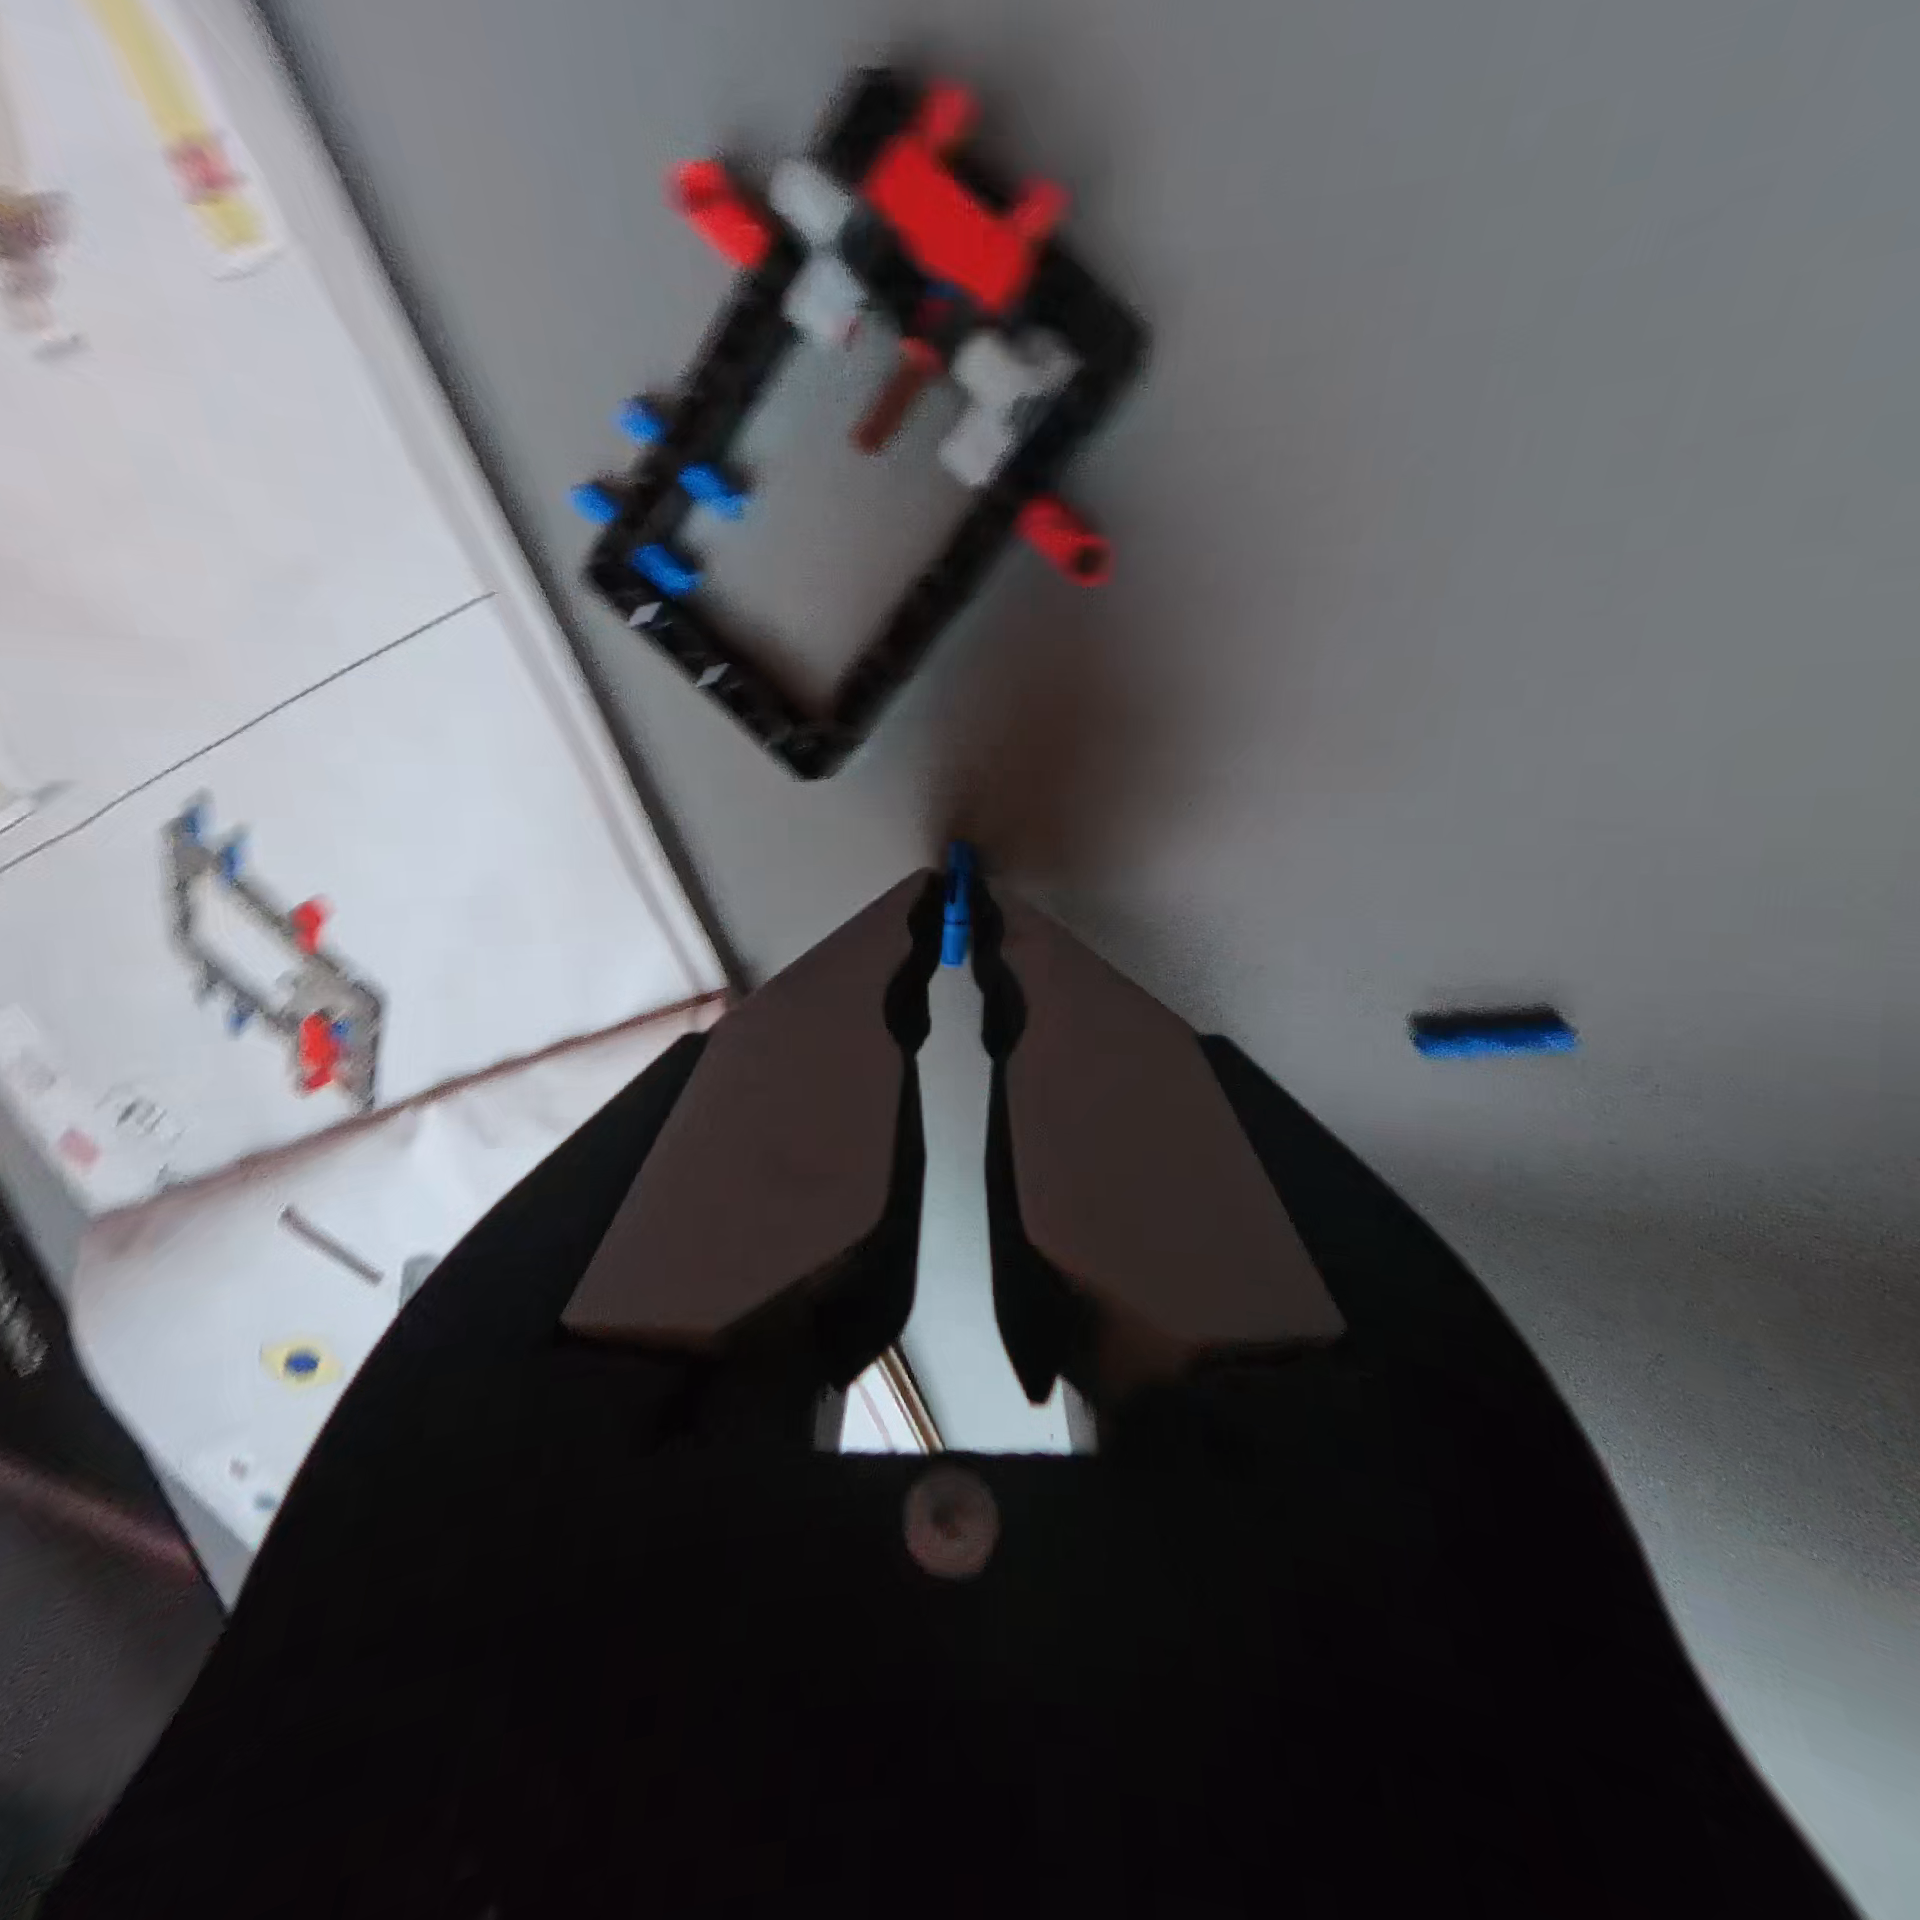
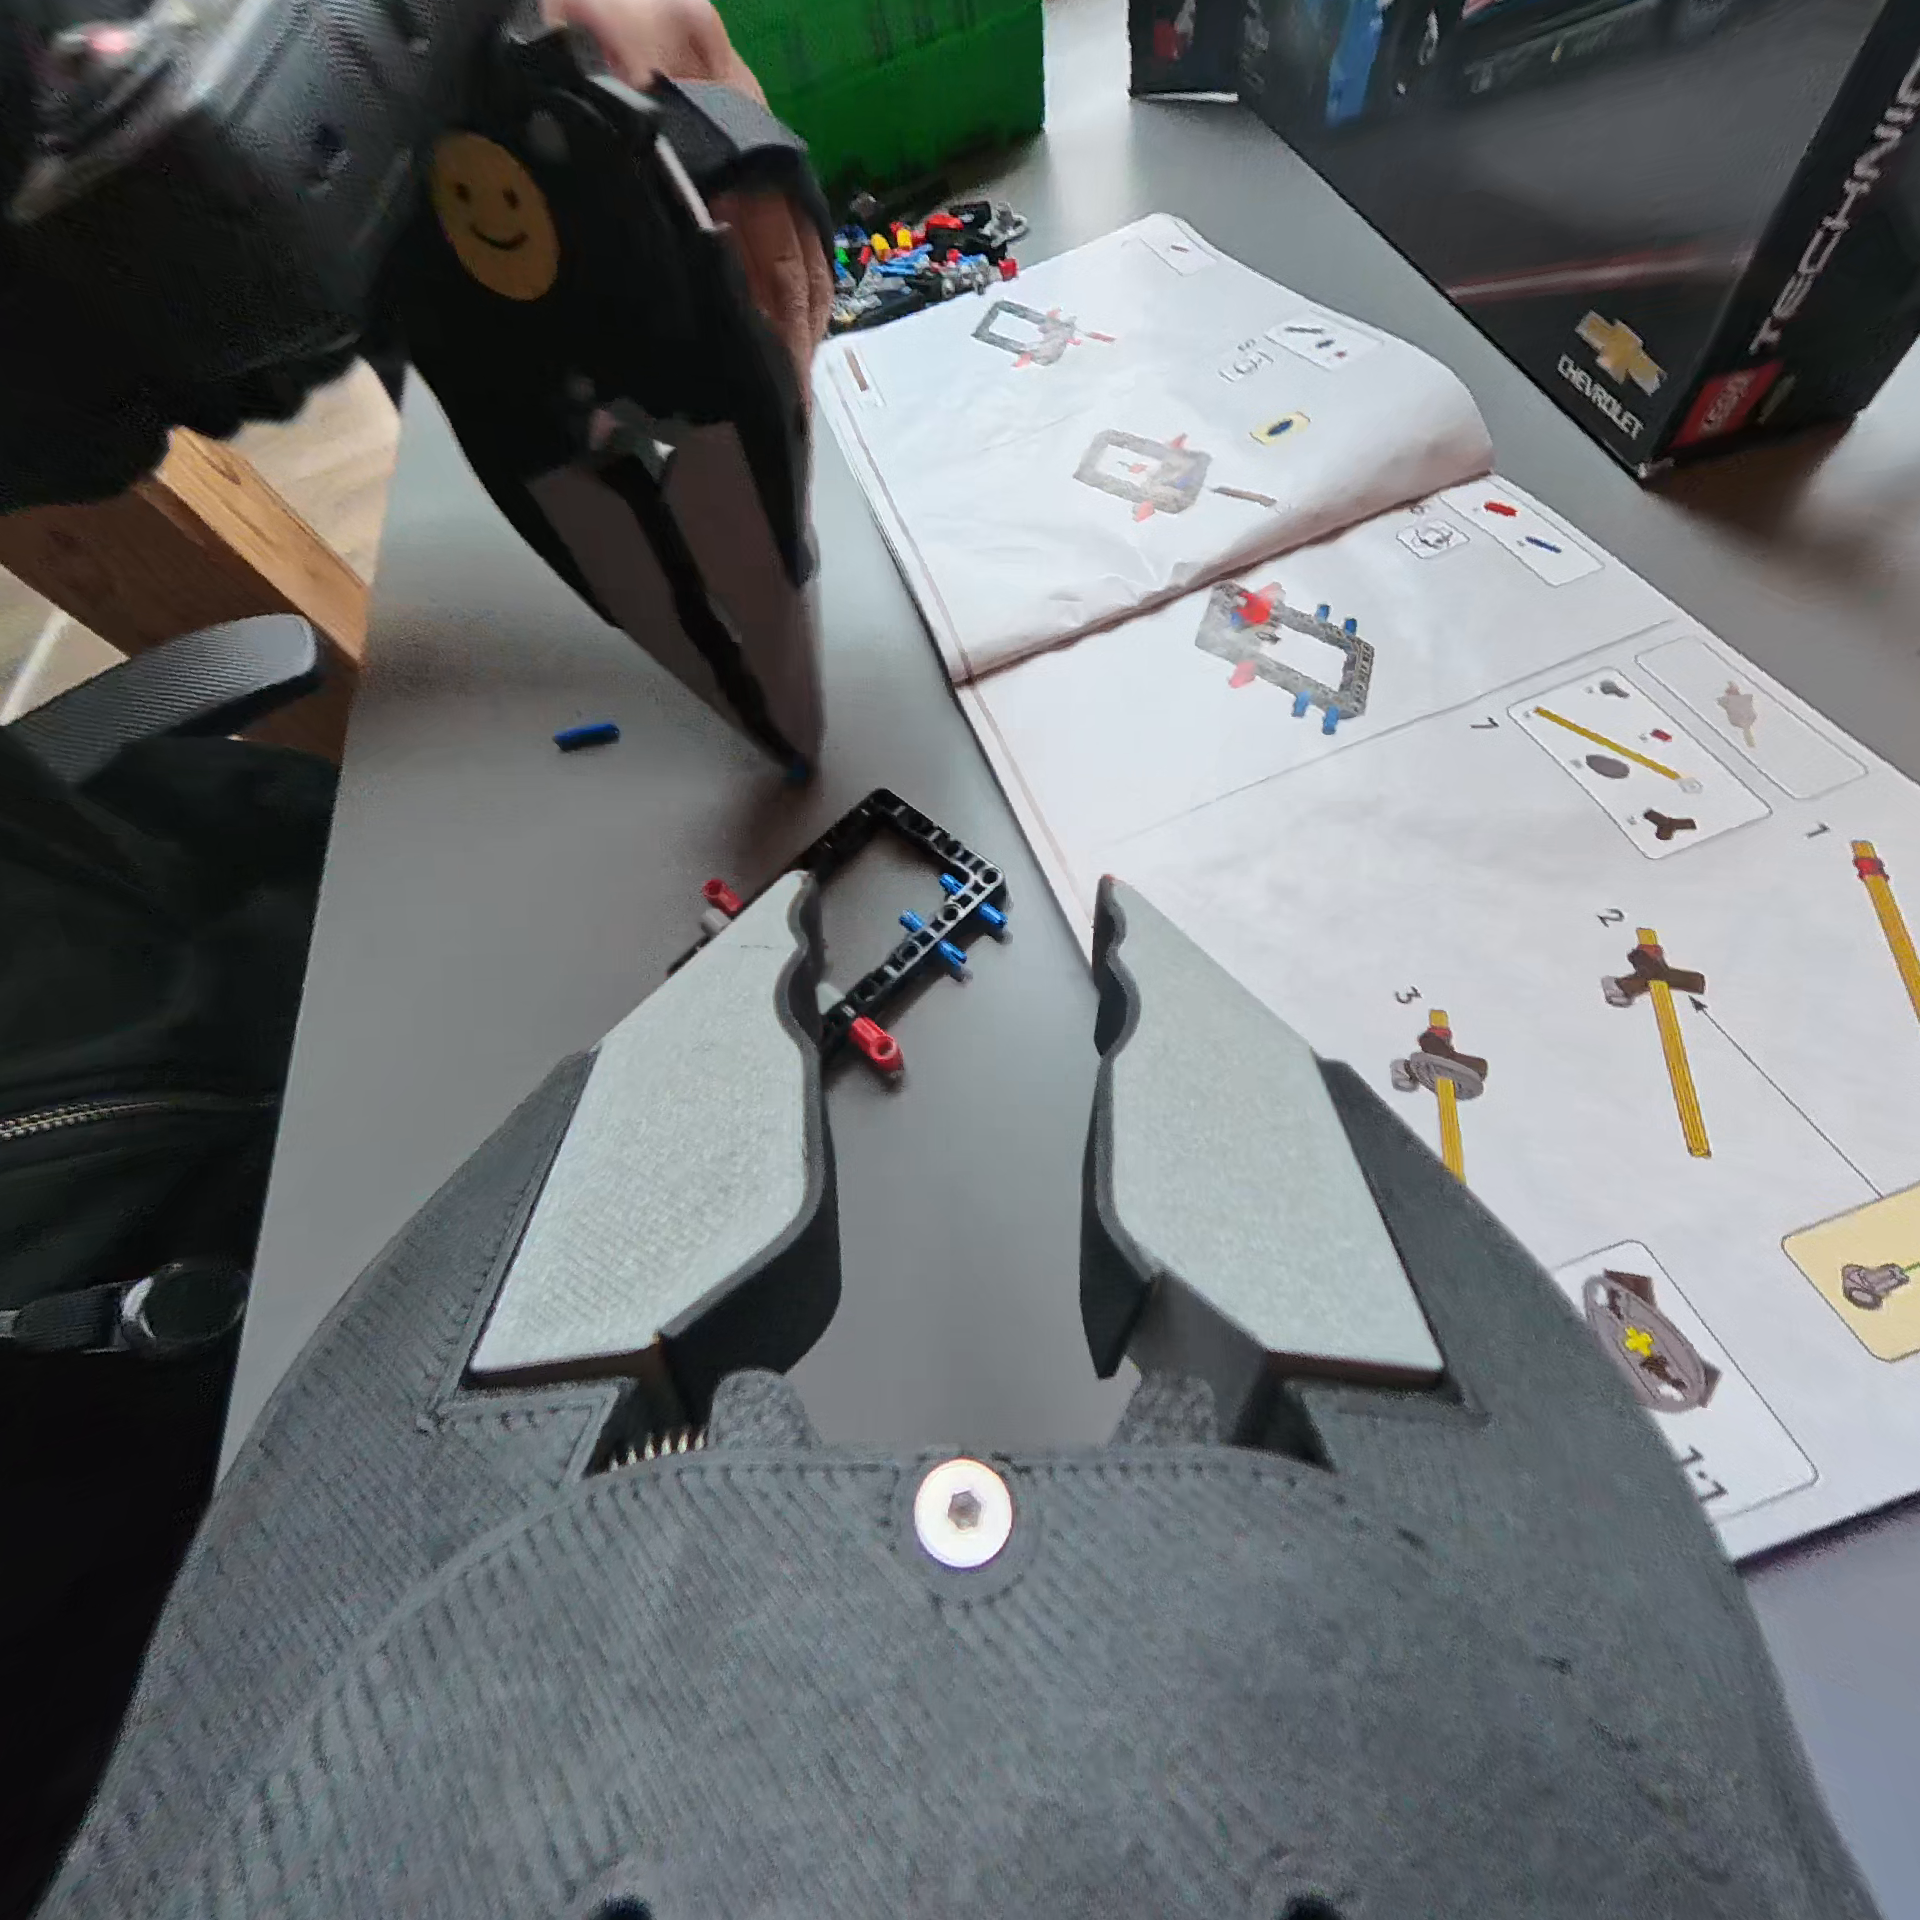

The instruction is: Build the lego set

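Left gripper (image 1: pixel 958 904) was clamped on a small blue pin (image 1: pixel 957 902), held at the fingertips just centre of the left wrist frame; in the right wrist view you had those tips down near the table (image 2: pixel 582 1039), just above the frame assembly's far corner, and whether the pin touched the surface I couldn't tell. Right gripper (image 2: pixel 951 935) had its fingers spread with nothing between them, parked lower centre of its own frame. Your black frame assembly (image 1: pixel 862 436) lay flat in the upper centre of the left view, well short of done by my read: rectangular frame closed, red block and grey connectors fitted at the far end, a red pin out each long side, four blue pins on the left side near the near corner, a brown axle lying inside. A second blue pin (image 1: pixel 1493 1035) sat loose at right of the left view, well apart from the frame. Instruction booklet (image 2: pixel 1351 727) was open along the right half of the right wrist view; the printed frame with blue and red pins resembled what you had built, so I'd judge you were at that step, with the held pin and possibly the loose one left to seat. The yellow-axle steps drawn further down the page looked untouched, no yellow axle in sight. Loose parts pile (image 2: pixel 925 255) and set box (image 2: pixel 1662 260) sat at top of that view, so most of the build remained.
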`<state>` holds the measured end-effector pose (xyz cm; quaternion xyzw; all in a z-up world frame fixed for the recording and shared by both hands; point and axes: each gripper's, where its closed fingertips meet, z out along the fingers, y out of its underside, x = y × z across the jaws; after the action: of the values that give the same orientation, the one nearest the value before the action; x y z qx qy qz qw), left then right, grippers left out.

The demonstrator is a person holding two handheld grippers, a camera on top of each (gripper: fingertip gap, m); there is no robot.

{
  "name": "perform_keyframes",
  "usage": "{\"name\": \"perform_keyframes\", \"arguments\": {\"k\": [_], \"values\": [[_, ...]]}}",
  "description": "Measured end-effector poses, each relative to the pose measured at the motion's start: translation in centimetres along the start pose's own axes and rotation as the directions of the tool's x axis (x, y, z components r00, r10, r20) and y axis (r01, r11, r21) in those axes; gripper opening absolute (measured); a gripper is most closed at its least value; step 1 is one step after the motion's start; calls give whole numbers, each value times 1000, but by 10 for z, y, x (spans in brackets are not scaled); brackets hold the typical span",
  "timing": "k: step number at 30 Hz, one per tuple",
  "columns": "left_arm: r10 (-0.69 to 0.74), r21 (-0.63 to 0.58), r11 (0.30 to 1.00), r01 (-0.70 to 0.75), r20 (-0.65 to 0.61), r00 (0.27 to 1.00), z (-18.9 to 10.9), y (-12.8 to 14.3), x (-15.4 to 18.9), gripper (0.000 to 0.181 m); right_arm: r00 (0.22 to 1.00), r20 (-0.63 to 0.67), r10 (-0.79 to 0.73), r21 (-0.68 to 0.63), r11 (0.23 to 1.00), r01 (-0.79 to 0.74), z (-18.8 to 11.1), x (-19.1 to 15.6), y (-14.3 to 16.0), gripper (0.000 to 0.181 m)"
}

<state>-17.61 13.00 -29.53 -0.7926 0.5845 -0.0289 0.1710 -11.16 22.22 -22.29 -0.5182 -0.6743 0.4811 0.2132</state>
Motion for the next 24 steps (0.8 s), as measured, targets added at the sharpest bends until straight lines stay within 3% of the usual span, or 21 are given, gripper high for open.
{"name": "perform_keyframes", "arguments": {"k": [4, 7, 9, 13, 16, 20, 24], "values": [[-286, 332, 927, 173, 332, 899, -26, -22, -42, 2, 994, 84, -70, 83, 994, 63, 5, -24, -14, 36], [-377, 468, 872, 144, 452, 808, -43, -38, -52, 3, 986, 141, -85, 124, 990, 67, 17, -36, -20, 18], [-360, 453, 887, 91, 555, 750, -49, -37, -58, 3, 988, 136, -71, 135, 989, 52, 27, -35, -24, 9], [-287, 421, 907, -31, 668, 687, -64, -43, -59, 3, 992, 68, -105, 129, 987, 96, 45, -28, -31, 18], [-236, 391, 917, -82, 695, 679, -61, -44, -55, 3, 971, 42, -234, 134, 965, 226, 55, -35, -36, 0], [-128, 256, 952, -171, 835, 535, -75, -28, -61, 3, 941, -56, -334, 208, 918, 338, 56, -37, -50, 3], [-116, 243, 944, -221, 876, 467, -91, -36, -58, 3, 959, -81, -272, 228, 931, 283, 63, -33, -61, 11]]}}
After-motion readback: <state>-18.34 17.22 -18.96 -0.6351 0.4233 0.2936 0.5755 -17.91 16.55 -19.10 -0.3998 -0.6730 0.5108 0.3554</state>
